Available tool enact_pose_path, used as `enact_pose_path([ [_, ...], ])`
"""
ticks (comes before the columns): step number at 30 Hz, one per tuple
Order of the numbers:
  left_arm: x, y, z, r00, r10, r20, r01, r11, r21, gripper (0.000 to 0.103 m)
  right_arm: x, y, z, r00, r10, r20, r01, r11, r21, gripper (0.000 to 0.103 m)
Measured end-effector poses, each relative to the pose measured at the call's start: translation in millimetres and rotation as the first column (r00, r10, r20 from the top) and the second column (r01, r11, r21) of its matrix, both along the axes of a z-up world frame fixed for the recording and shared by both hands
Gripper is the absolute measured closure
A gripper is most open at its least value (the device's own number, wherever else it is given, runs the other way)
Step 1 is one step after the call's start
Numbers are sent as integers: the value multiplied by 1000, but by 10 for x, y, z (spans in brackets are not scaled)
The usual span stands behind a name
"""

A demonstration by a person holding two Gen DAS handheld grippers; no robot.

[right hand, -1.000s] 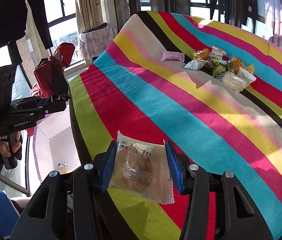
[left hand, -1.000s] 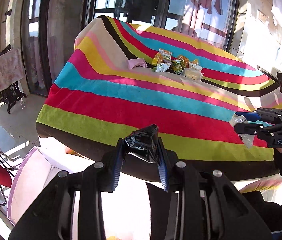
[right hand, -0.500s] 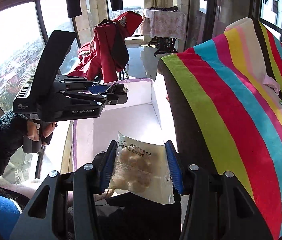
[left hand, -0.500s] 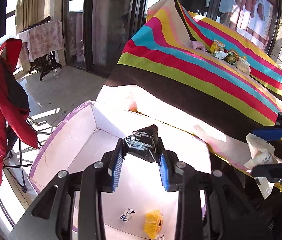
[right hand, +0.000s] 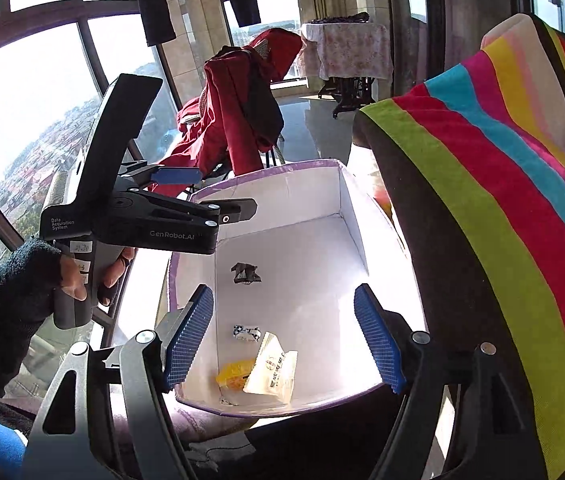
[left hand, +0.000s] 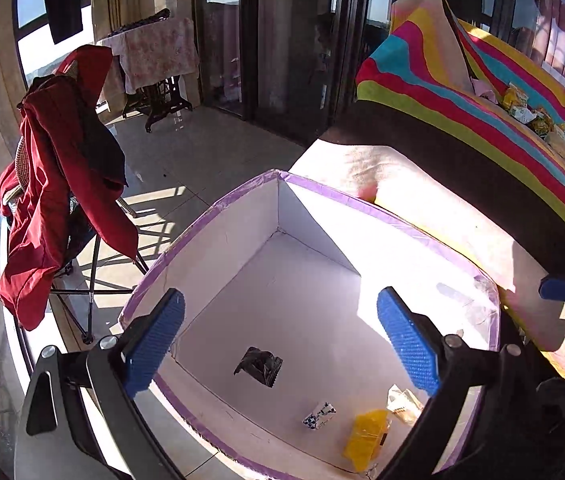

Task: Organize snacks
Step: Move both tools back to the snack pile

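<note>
Left claw (left hand: 278, 334) opening, empty, above box (left hand: 382, 216) rim.

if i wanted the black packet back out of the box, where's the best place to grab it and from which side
Come straight down from above: the black packet lies on the box floor, clear of the walls and the other snacks. It looks crumpled, so pinching across its raised middle would probably hold better than the flat crimped edge. Both the left gripper and the right gripper are opening, nothing between their jaws.

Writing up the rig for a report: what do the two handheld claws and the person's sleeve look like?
Both the left claw and the right claw are black, with blue ridged pads. The left one's body bears white "GenRobot.AI" and "Data Acquisition System" lettering. The sleeve is black knit.
</note>
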State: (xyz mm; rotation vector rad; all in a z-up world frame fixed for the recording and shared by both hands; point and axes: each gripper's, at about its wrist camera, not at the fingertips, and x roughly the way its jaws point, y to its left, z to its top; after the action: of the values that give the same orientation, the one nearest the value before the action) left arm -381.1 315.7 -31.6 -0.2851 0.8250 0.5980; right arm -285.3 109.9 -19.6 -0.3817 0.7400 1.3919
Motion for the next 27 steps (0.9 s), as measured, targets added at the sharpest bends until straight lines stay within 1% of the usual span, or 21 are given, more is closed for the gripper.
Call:
enact_pose_path([
  [2,76,-12,90,999,47,-6,-47,998,42,2,68,-185,137,1000,-27,2,27,999,40,26],
  [4,190,-47,190,999,52,14,-53,997,48,2,166,-432,293,998,-56,-2,56,993,99,21],
  [6,346,-113,312,998,22,61,-23,999,24,2,279,-691,430,994,-111,11,108,984,144,17],
  [7,444,-161,371,997,2,79,-3,1000,12,2,349,-822,484,989,-147,15,142,977,160,17],
  [10,831,-389,567,986,-93,135,96,995,-16,2,597,-1275,590,959,-283,34,271,943,193,17],
  [12,1104,-569,695,972,-170,160,176,984,-26,2,777,-1535,611,930,-366,32,353,915,193,17],
  [14,1410,-766,818,953,-246,177,256,966,-35,2,961,-1810,598,888,-459,24,446,874,193,17],
  [16,1731,-934,889,937,-302,176,312,949,-35,2,1174,-2037,537,839,-543,8,533,827,180,17],
  [17,1885,-1013,905,932,-319,173,328,944,-26,2,1290,-2154,497,809,-588,-2,580,797,169,17],
  [18,2072,-1092,924,928,-337,161,341,940,4,2,1402,-2256,444,780,-626,-16,620,768,160,17],
  [19,2249,-1168,936,924,-358,136,355,934,48,2,1508,-2350,373,755,-655,-36,651,743,153,17],
  [20,2459,-1255,941,916,-391,93,382,919,99,2,1578,-2450,332,734,-677,-55,676,722,146,17],
  [21,2669,-1331,933,903,-428,42,419,897,140,2,1678,-2532,274,711,-700,-66,702,700,134,17],
  [22,2856,-1388,909,890,-456,-2,449,878,165,2,1739,-2598,239,688,-722,-72,725,678,122,17],
  [23,3047,-1415,865,882,-469,-42,469,865,179,2,1779,-2665,208,671,-738,-80,741,661,115,17],
  [24,3219,-1419,829,879,-472,-72,477,860,181,2,1808,-2723,177,659,-747,-93,752,649,112,17],
  [25,3361,-1396,801,878,-471,-85,479,862,168,2,1843,-2764,147,649,-753,-111,761,639,111,17],
  [27,3603,-1306,732,888,-454,-76,460,881,107,2,1924,-2797,97,635,-758,-149,772,628,98,17],
])
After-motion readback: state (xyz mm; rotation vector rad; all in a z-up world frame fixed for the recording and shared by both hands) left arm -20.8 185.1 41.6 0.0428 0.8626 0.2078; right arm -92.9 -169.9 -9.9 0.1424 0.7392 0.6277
